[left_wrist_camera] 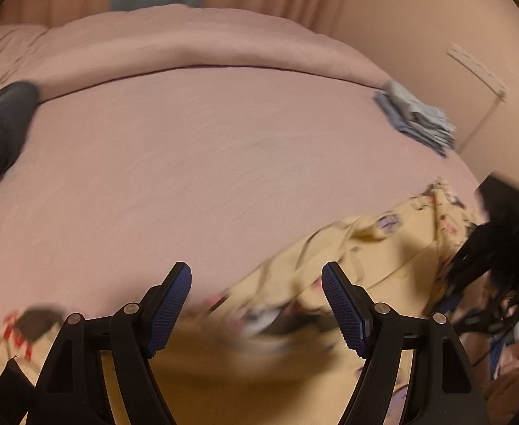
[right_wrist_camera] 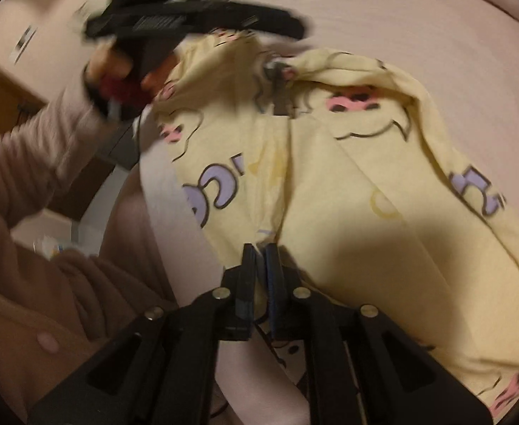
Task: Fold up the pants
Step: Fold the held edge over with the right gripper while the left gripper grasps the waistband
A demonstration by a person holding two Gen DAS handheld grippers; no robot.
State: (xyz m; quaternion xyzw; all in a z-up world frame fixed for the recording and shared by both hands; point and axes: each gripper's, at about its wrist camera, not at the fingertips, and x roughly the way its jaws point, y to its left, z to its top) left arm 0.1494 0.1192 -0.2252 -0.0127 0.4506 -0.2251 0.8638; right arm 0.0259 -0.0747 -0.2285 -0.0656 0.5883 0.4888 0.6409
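On a pink-sheeted bed (left_wrist_camera: pixel 224 163), my right gripper (right_wrist_camera: pixel 259 258) has its jaws pinched together on an edge of the yellow cartoon-print pants (right_wrist_camera: pixel 348 184), a sliver of the cloth showing between the fingers. Through my left wrist camera, the left gripper (left_wrist_camera: pixel 255 304) hangs with its jaws spread wide and nothing between them, the blue pads (left_wrist_camera: pixel 172 308) facing each other above a blurred stretch of the same pants (left_wrist_camera: pixel 383 248). The garment lies rumpled across the near edge of the bed, running off toward the right side in the left view. Beyond it in the right view, the operator's left hand (right_wrist_camera: pixel 117 67) grips the left gripper's black handle, the pink ribbed sleeve (right_wrist_camera: pixel 29 163) blurred. Farther back on the sheet sit a folded blue-grey stack (left_wrist_camera: pixel 415 120) at the right edge and a dark garment (left_wrist_camera: pixel 0 131) at the left, well apart. A rolled pink duvet (left_wrist_camera: pixel 188 46) lies across the far end.
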